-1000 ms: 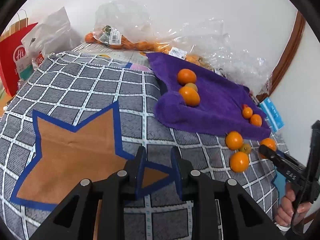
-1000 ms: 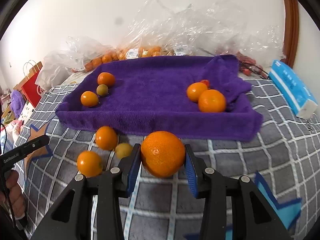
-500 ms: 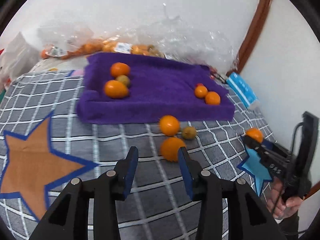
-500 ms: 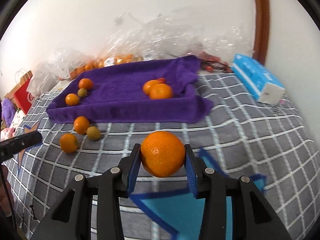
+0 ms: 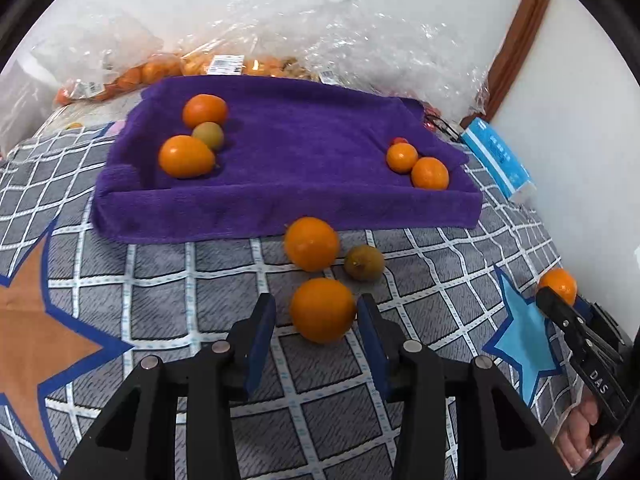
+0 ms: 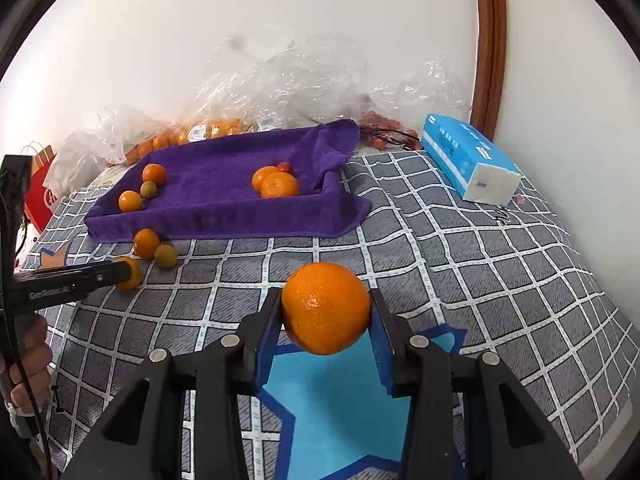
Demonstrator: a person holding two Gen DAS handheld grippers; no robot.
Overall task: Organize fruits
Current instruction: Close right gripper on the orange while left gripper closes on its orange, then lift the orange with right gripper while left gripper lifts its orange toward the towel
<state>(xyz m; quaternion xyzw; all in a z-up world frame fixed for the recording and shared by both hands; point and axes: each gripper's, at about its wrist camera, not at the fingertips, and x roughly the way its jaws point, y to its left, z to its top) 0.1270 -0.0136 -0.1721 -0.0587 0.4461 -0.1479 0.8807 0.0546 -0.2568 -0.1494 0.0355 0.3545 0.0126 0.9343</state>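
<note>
My right gripper (image 6: 325, 318) is shut on a large orange (image 6: 325, 307), held above the checked cloth well right of the purple towel tray (image 6: 224, 216). My left gripper (image 5: 318, 320) is open around a loose orange (image 5: 322, 309) on the cloth; a gap shows on each side of it. Just beyond lie another orange (image 5: 311, 243) and a greenish-brown fruit (image 5: 364, 263). The tray (image 5: 280, 212) holds two oranges and a greenish fruit at its left and two oranges and a small red fruit at its right. The right gripper with its orange (image 5: 558, 284) shows at the left wrist view's right edge.
Clear plastic bags of oranges (image 5: 224, 66) lie behind the tray against the wall. A blue tissue pack (image 6: 468, 160) lies right of the tray. A red paper bag (image 6: 38, 196) stands at the far left. A wooden door frame (image 6: 488, 48) stands at the back right.
My left gripper swung right and moved in until its open jaws sit around a loose orange. My right gripper carried its orange back and to the right, away from the tray.
</note>
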